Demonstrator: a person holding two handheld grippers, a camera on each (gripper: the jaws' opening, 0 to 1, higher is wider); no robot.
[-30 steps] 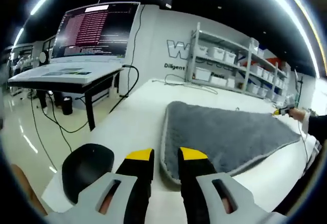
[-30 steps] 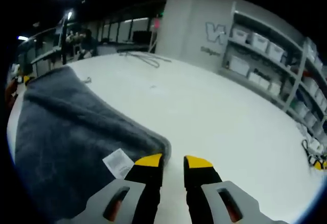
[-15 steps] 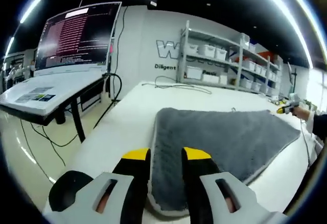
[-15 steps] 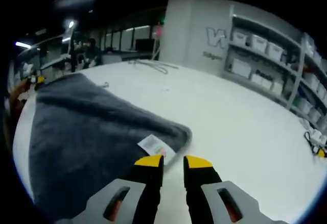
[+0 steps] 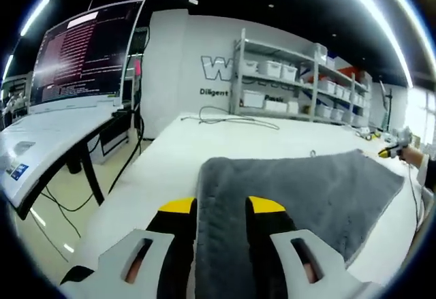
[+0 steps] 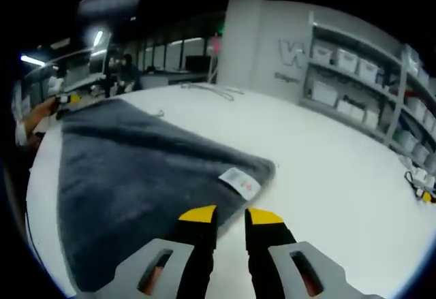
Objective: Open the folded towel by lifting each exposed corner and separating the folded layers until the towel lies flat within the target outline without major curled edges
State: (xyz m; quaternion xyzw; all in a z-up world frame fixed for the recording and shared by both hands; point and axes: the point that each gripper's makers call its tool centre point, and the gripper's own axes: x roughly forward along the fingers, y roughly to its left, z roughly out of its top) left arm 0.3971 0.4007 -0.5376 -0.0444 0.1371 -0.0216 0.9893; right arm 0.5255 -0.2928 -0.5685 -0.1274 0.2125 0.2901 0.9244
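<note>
A folded grey towel (image 5: 300, 190) lay on the white tabletop (image 6: 340, 169). The left gripper (image 5: 222, 207) straddled its near edge, jaws parted; the right gripper (image 6: 230, 214) hovered unclenched by the tagged corner (image 6: 240, 182). Corner-lifting seemed about to begin; next, pinch and lift.

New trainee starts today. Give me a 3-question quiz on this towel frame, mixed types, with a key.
1. True or false: in the left gripper view, the gray towel lies on a white table.
2. In the right gripper view, the white label sits: A) near the towel corner closest to the right gripper; B) at the far edge; C) on the bare table.
3. Fill in: in the left gripper view, the towel edge lies between the yellow tips of the ___ gripper.

Key: 1 true; 2 A; 3 left.
</note>
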